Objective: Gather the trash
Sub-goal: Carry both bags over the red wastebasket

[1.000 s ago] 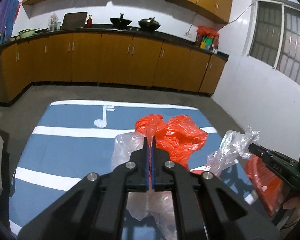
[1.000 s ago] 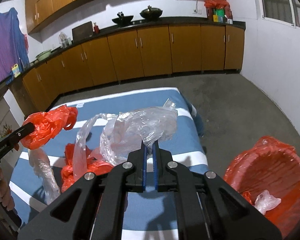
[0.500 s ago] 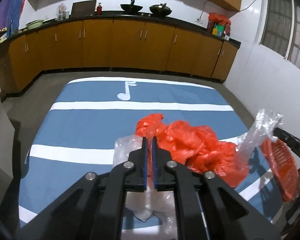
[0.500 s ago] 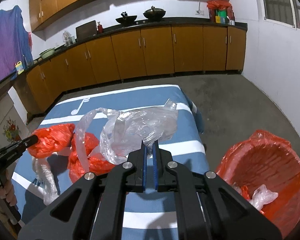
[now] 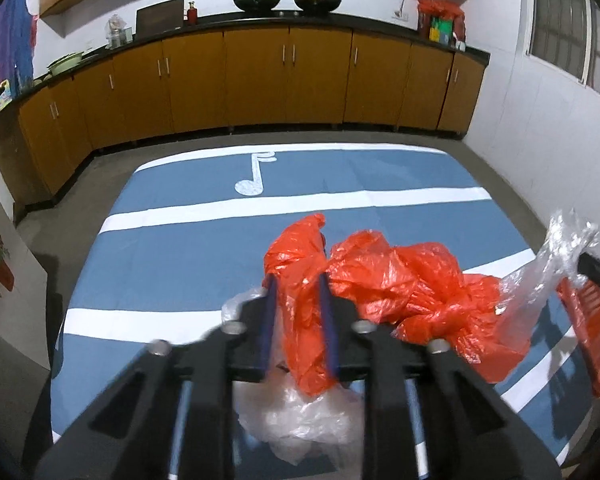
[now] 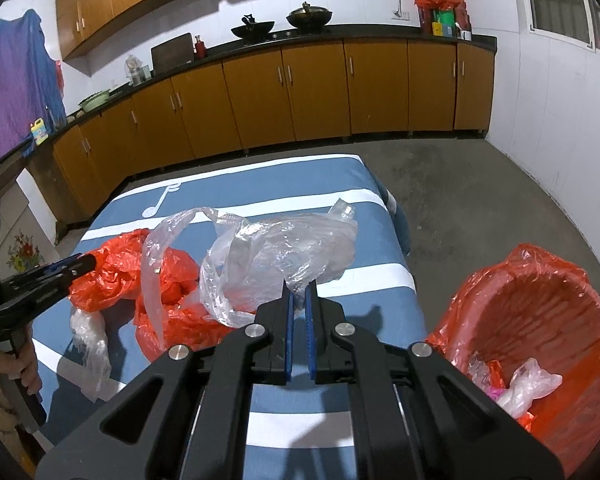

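Note:
My left gripper [image 5: 297,282] stands open with a red plastic bag [image 5: 400,280] hanging loose between its jaws over the blue striped cloth [image 5: 188,256]. A clear bag [image 5: 300,412] lies under it. My right gripper [image 6: 299,294] is shut on a clear plastic bag [image 6: 276,252] and holds it above the cloth [image 6: 372,216]. The left gripper [image 6: 85,260] shows at the left of the right wrist view, beside the red bags [image 6: 120,264]. A red bin [image 6: 540,344] lined with a red bag stands at the right with some trash in it.
Wooden cabinets [image 5: 260,80] with a dark counter run along the back wall. Grey floor [image 6: 480,200] lies to the right of the cloth. The bin's edge [image 5: 588,332] also shows at the right of the left wrist view. A white wall [image 5: 560,140] is on the right.
My left gripper's jaws have opened and the red bag now hangs loose between them, lower over the cloth. My right gripper still holds the clear bag, shifted slightly toward the bin.

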The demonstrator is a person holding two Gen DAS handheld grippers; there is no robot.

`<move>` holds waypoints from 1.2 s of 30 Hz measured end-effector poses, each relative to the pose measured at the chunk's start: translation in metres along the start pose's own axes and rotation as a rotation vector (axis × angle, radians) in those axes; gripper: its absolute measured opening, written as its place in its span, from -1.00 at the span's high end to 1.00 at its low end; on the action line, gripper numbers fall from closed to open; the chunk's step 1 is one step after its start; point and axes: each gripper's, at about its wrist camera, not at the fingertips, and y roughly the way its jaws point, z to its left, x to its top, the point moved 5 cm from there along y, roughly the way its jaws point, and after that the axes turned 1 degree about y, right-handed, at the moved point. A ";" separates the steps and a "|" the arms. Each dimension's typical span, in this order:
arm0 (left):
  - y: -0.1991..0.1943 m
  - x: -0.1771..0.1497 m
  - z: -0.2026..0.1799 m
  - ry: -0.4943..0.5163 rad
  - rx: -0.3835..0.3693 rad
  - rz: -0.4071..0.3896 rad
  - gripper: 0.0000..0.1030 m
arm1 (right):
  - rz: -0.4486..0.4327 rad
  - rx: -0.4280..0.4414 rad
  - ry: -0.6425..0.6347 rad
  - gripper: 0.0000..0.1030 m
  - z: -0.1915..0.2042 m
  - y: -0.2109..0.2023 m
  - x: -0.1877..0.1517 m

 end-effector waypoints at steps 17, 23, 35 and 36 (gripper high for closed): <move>-0.076 0.022 -0.036 -0.003 -0.162 -0.184 0.91 | -0.095 -0.053 0.036 0.89 -0.027 -0.046 0.010; -0.094 0.027 -0.073 0.021 -0.236 -0.210 0.91 | -0.128 -0.112 0.068 0.89 -0.052 -0.068 0.010; -0.099 0.018 -0.169 0.080 -0.419 -0.198 0.91 | -0.175 -0.286 0.164 0.89 -0.126 -0.115 -0.008; -0.099 0.017 -0.179 0.085 -0.436 -0.194 0.91 | -0.175 -0.304 0.174 0.89 -0.133 -0.119 -0.011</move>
